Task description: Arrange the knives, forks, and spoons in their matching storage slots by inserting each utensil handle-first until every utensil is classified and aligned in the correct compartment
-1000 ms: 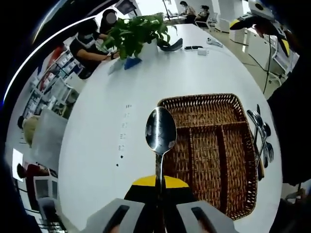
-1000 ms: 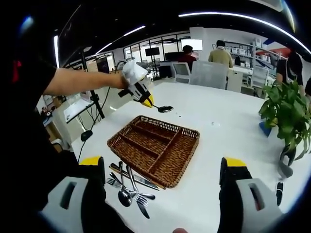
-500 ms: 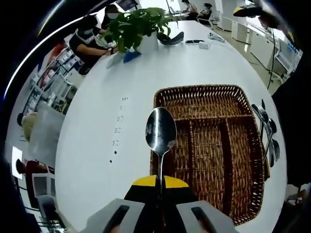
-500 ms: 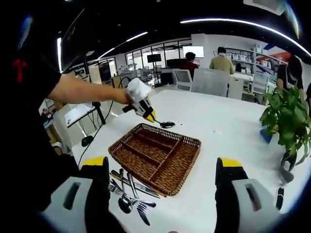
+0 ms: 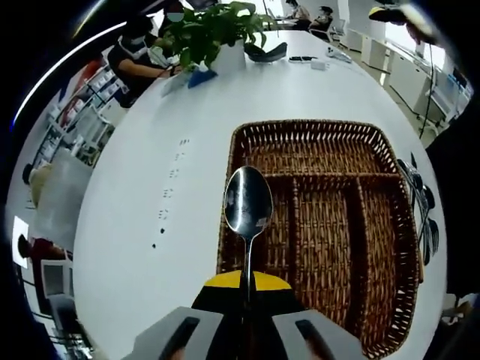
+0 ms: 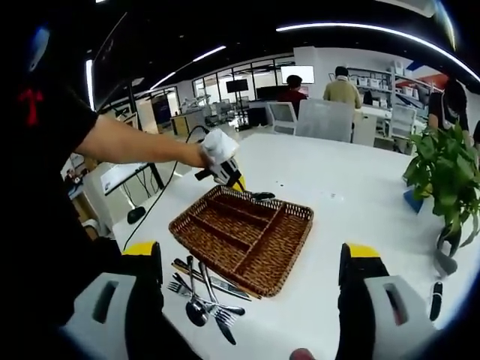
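My left gripper (image 5: 246,319) is shut on the handle of a steel spoon (image 5: 247,206), bowl pointing away, held over the near-left edge of a woven wicker tray (image 5: 322,225) with three long slots and one cross slot. In the right gripper view the left gripper (image 6: 225,174) hovers at the tray's (image 6: 244,238) far edge with the spoon bowl (image 6: 262,196) over it. A pile of knives, forks and spoons (image 6: 204,296) lies on the table beside the tray. My right gripper (image 6: 251,300) stands wide open, empty, above the table's near side.
A white table (image 5: 157,150) carries a potted plant (image 5: 206,34) at the far end, with small dark items (image 5: 300,58) near it. People sit and stand beyond the table. A person's bare arm (image 6: 135,142) reaches in from the left.
The left gripper with the spoon has come down and in over the tray's edge. The right gripper has stayed wide open and barely shifted.
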`<act>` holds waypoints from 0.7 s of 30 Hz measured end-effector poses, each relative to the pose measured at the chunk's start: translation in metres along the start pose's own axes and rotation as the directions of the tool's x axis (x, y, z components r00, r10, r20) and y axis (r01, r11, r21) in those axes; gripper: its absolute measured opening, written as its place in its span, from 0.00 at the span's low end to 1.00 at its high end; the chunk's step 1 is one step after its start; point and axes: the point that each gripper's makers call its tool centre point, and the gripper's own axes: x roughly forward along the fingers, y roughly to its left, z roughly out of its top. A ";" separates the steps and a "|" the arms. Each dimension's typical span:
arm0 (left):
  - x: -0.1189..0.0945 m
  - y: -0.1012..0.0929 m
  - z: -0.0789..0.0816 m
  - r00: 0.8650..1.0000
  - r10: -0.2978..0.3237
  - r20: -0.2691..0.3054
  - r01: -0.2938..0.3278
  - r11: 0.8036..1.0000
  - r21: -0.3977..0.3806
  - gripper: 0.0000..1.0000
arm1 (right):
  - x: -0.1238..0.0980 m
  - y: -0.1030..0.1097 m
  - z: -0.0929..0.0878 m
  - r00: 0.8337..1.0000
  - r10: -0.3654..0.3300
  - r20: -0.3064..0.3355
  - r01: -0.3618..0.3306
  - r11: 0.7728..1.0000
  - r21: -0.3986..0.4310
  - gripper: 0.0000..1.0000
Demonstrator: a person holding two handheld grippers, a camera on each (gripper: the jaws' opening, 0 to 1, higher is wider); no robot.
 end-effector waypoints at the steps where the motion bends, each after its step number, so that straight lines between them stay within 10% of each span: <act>1: 0.002 0.000 -0.001 1.000 -0.001 -0.004 0.001 1.000 0.006 0.00 | 0.000 0.001 0.000 1.000 0.001 0.000 -0.001 1.000 0.001 0.99; 21: 0.030 0.000 -0.015 0.999 -0.002 -0.032 0.003 1.000 0.010 0.00 | -0.002 0.005 -0.007 1.000 -0.012 -0.025 0.012 1.000 0.008 0.99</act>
